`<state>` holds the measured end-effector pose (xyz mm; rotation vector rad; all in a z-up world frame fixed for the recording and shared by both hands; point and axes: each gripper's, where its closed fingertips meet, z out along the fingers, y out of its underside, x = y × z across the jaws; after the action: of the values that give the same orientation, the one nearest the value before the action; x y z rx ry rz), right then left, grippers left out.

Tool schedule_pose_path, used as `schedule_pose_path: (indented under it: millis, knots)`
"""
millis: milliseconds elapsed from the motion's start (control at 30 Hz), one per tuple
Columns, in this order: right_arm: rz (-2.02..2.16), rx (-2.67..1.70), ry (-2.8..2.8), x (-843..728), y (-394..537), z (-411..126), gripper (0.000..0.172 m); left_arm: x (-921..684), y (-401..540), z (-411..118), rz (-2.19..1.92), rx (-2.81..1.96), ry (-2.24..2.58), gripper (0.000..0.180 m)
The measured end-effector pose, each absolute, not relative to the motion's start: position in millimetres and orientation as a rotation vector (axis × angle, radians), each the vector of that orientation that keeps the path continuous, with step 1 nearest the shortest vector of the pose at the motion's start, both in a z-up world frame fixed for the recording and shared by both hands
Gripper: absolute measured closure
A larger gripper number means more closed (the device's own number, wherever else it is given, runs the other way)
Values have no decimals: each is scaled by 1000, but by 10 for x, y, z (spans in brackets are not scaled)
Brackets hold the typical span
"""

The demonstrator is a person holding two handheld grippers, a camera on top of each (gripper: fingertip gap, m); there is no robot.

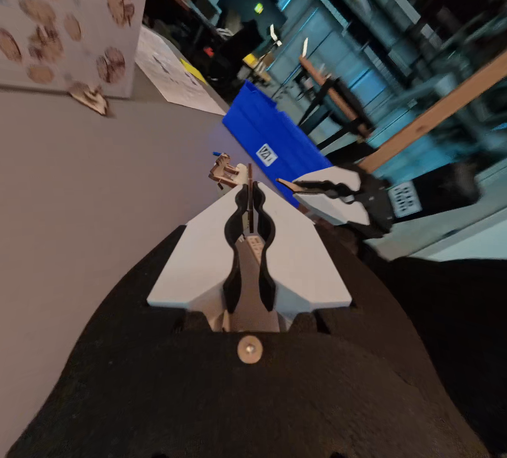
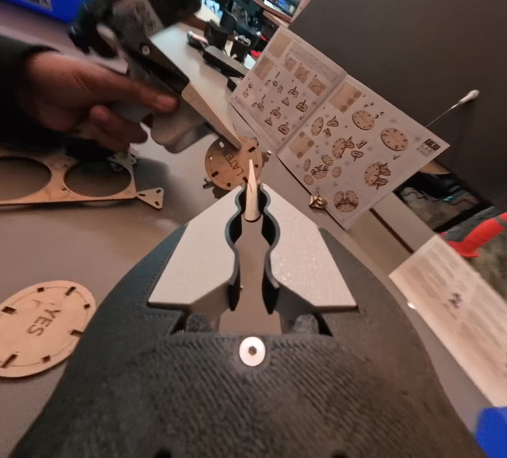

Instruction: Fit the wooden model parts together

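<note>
Landmark: the round wooden disc (image 2: 233,165), held up above the grey table (image 2: 170,211), served as reference for all places.

Left gripper (image 1: 250,187): its fingers were closed on the disc, which was seen edge-on in the left wrist view as a thin dark strip between the black pads (image 1: 241,198). The pads seemed to press on both faces, probably so that the slots along the rim stayed free.

Right gripper (image 2: 251,192): just in front of the disc, its fingers stood narrow and clamped a pale pointed wooden piece (image 2: 251,192). The tip pointed toward the rim of the disc, where a slot was.

Hand (image 2: 90,99): to the left of the disc, it held the handle of the left gripper.

Instruction sheet (image 2: 351,137): to the right of the disc, lying open on the table.

Wooden sheet with round holes (image 2: 68,184): to the left of the disc, flat on the table.

Second disc (image 2: 41,324): well apart, nearer to the camera at the left.

Blue bin (image 1: 269,143): behind the disc.

Small wooden assembly (image 1: 223,173): beyond the edge of the disc, on the table.
</note>
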<state>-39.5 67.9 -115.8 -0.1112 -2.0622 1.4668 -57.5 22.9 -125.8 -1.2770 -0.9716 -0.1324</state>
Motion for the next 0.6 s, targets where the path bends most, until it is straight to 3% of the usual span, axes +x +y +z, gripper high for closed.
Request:
schedule_pose_path:
  millis: [133, 600]
  knots:
    - [1273, -2, -2015, -364, 635, -1214, 166, -503, 341, -1268, 127, -1506, -871, 180]
    - [952, 95, -1939, -374, 638, -1283, 166, -465, 414, -1371, 314, -1673, -834, 180]
